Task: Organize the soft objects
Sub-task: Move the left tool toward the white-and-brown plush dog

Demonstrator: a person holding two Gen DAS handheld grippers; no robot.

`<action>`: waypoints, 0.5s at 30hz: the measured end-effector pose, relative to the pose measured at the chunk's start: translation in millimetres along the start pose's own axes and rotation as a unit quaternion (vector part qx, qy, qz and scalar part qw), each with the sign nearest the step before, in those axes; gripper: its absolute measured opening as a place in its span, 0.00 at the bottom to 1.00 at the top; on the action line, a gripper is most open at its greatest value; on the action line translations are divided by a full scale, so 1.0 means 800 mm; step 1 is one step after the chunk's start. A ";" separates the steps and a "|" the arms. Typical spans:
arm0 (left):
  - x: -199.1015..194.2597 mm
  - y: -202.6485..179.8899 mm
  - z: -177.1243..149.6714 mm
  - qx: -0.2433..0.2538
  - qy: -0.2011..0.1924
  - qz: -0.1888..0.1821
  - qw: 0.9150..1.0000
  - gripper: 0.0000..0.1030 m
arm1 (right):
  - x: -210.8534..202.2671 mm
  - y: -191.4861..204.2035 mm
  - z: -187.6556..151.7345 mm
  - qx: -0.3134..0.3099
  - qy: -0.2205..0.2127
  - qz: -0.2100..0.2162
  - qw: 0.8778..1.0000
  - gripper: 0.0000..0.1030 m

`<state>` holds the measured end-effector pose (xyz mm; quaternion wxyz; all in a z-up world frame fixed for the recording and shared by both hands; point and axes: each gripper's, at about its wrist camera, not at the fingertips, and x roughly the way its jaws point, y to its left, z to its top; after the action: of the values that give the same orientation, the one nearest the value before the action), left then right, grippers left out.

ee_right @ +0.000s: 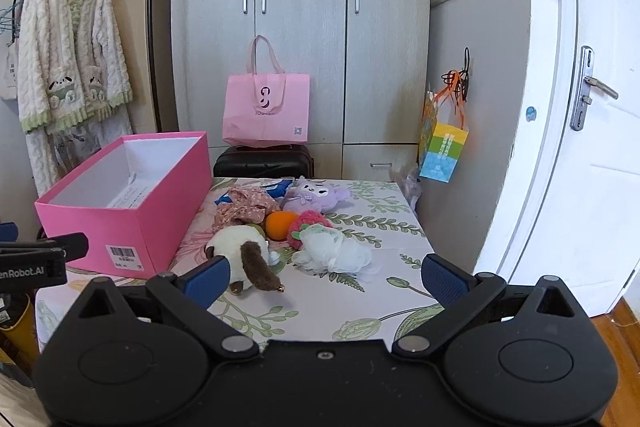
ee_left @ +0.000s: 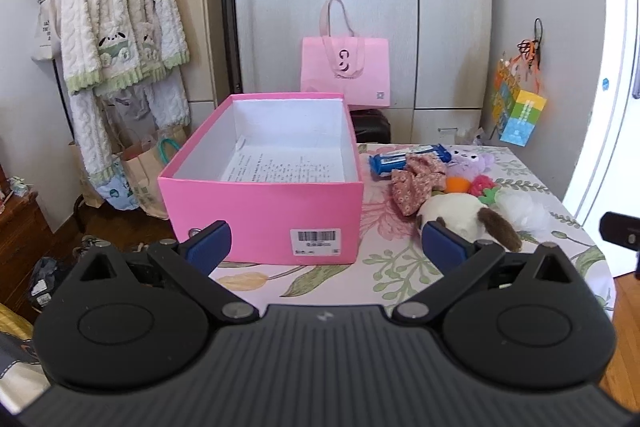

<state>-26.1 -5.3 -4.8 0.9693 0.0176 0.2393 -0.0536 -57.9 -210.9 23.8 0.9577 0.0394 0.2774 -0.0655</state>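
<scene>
— Where do we stand with the left gripper [ee_left: 326,247]?
— Its jaws are spread wide with nothing between them, low in the frame, facing the pink box [ee_left: 260,203] at centre. The box is open, with a printed sheet [ee_left: 280,167] on its floor.

— And the soft things?
— We see them heaped on the floral tablecloth [ee_right: 360,303], just right of the box: a white-and-brown plush [ee_right: 244,251] nearest, a floral cloth [ee_right: 244,207] behind it, an orange ball [ee_right: 280,223], a pink knitted piece [ee_right: 308,223], a purple plush [ee_right: 316,195] furthest back, and a white mesh puff [ee_right: 336,251].

— Our right gripper [ee_right: 326,279]?
— Also spread apart and empty, low in its frame, its left finger [ee_right: 208,279] overlapping the white-and-brown plush; we cannot tell whether they touch.
</scene>
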 end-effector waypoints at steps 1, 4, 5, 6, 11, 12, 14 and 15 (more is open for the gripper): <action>-0.001 0.000 0.000 -0.002 -0.001 -0.001 1.000 1.00 | 0.000 0.000 -0.001 -0.001 0.000 -0.001 1.000 1.00; -0.001 0.000 0.000 -0.001 -0.002 -0.002 1.000 1.00 | -0.002 -0.001 -0.002 -0.002 -0.002 -0.004 1.000 1.00; -0.001 0.000 -0.001 -0.001 -0.002 -0.002 1.000 1.00 | -0.003 -0.001 -0.002 -0.002 -0.002 -0.004 1.000 1.00; -0.001 0.000 -0.001 -0.002 -0.002 -0.002 1.000 1.00 | -0.003 -0.001 -0.003 -0.001 -0.003 -0.005 1.000 1.00; -0.001 0.000 -0.003 0.000 -0.002 -0.001 1.000 1.00 | -0.006 -0.003 -0.003 0.000 -0.007 -0.007 1.000 1.00; -0.001 -0.001 -0.005 0.000 -0.002 0.000 1.000 1.00 | -0.006 -0.003 -0.004 0.000 -0.008 -0.006 1.000 1.00; -0.002 -0.001 -0.005 0.001 -0.004 -0.003 1.000 1.00 | -0.007 -0.003 -0.004 -0.002 -0.008 -0.006 1.000 1.00; -0.002 -0.001 -0.006 0.002 -0.004 -0.005 1.000 1.00 | -0.007 -0.002 -0.004 -0.002 -0.008 -0.006 1.000 1.00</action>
<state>-30.0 -5.6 -8.4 0.9699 0.0182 0.2354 -0.0589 -64.3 -211.8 23.8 0.9597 0.0355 0.2697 -0.0707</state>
